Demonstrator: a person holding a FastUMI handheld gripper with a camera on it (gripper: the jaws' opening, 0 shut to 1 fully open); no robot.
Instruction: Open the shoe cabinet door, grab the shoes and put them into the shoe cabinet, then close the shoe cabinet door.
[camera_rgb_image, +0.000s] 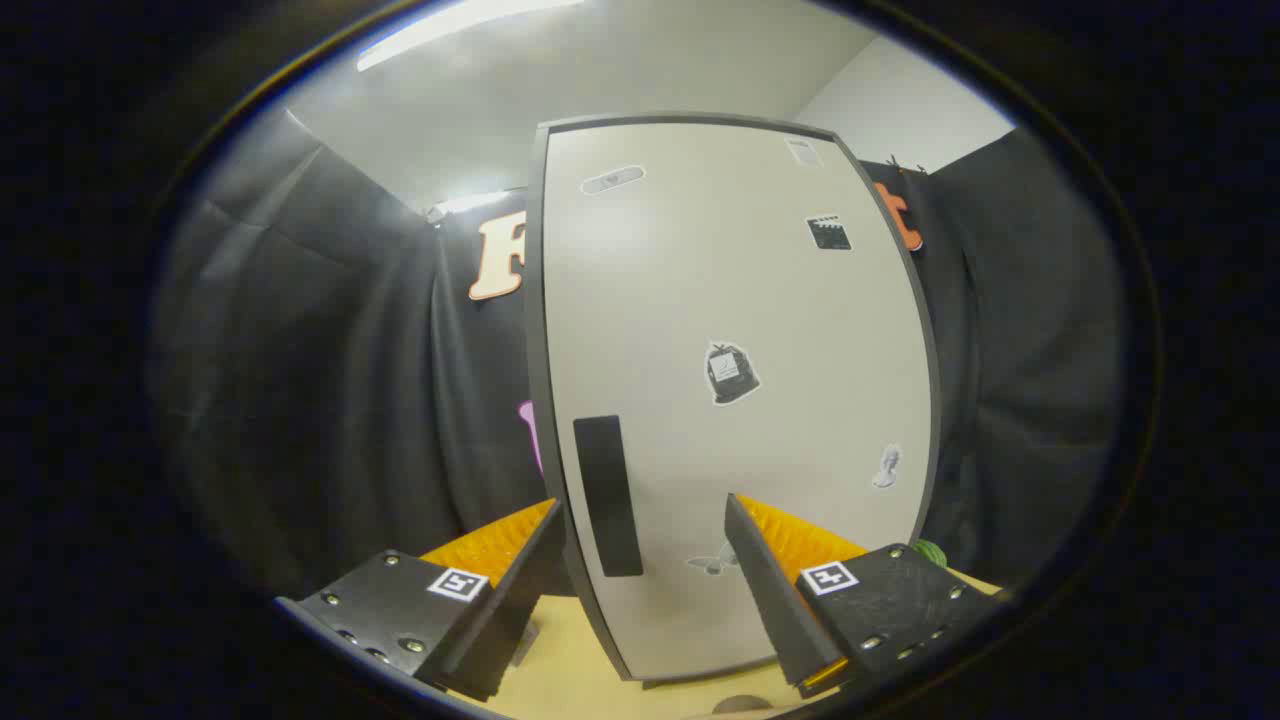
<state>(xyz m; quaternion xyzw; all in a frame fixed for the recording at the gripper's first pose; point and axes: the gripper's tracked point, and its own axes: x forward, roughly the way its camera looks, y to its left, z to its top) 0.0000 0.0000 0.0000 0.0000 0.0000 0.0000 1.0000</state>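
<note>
Door (740, 330) shut, standing upright just ahead of the fingers, flush in its dark frame. Pale flat panel, a few small stickers on it. Handle (608, 496): a dark vertical strip at about 8 o'clock on the panel, close to the left edge of the door.

Gripper (645, 540) released: fingers spread wide, nothing between the pads. Handle sits between the two fingers, nearer the left one, apparently a little beyond the tips; contact not evident, cannot tell the gap for certain.

Cabinet stands on a light wood tabletop (560, 660). A bit of something green (932, 550) shows behind the right finger at 4 o'clock from the door; not identifiable. Shoes not located.

Handling, judged:
- Door looks like a stiff board, smooth and likely slick on its face. No purchase on the flat panel; pushing there would only press it shut.
- Handle is the one place to take hold. Whether it is raised or recessed cannot be told from this angle.
- With the handle at the left, hinges probably at 3 o'clock, so the door should swing out about the right edge.
- Panel likely light; a small cabinet could slide or tip on the tabletop under a hard pull. Pull gently, following the arc.

Task stage: first step, door not yet opened.
</note>
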